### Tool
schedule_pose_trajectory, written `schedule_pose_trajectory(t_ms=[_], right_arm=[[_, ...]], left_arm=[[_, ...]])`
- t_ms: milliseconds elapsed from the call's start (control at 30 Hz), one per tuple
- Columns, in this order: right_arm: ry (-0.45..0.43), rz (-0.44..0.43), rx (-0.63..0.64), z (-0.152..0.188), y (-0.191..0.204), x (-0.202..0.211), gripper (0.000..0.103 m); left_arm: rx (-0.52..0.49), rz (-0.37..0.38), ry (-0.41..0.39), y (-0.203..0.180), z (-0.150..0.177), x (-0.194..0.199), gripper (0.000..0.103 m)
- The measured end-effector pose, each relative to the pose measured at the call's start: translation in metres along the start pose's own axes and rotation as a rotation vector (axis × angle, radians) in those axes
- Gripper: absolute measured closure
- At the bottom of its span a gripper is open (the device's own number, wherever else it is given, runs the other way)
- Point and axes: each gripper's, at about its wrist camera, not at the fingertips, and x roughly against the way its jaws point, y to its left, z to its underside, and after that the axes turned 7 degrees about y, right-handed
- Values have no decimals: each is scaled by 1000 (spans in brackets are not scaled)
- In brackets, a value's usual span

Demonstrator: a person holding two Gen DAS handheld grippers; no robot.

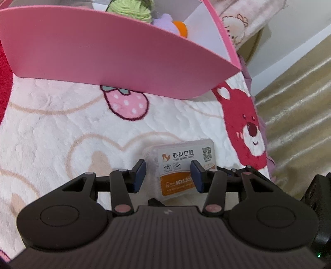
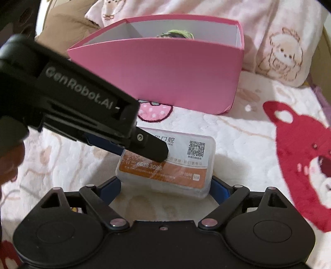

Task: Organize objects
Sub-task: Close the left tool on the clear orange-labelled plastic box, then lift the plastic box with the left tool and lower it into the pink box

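A small clear plastic case with a white and orange dental clinic label (image 1: 182, 165) lies on the plush blanket; it also shows in the right wrist view (image 2: 178, 165). My left gripper (image 1: 168, 175) is open, its blue pads on either side of the case's near part. In the right wrist view the left gripper reaches in from the left, its fingertip (image 2: 153, 148) over the case. My right gripper (image 2: 165, 186) is open, its pads flanking the case's near end. A pink box (image 2: 165, 72) stands behind the case, holding green yarn (image 1: 130, 12) and soft toys.
The white blanket (image 1: 51, 134) has red bear and strawberry prints. Pillows with bear prints (image 2: 285, 55) lie behind the box. The bed edge and a beige floor (image 1: 300, 103) are to the right in the left wrist view.
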Motion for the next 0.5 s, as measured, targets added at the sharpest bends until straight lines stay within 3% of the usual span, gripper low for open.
schedule_pose_trajectory(t_ms=[267,500], right_arm=[[38,20,-16,-9,8,40,10],[24,-11,-33,-18,18,80,10]], left_arm=[[-89,-18,24,-33,5,35,59],[-113,19,-1,-41,13,80,59]])
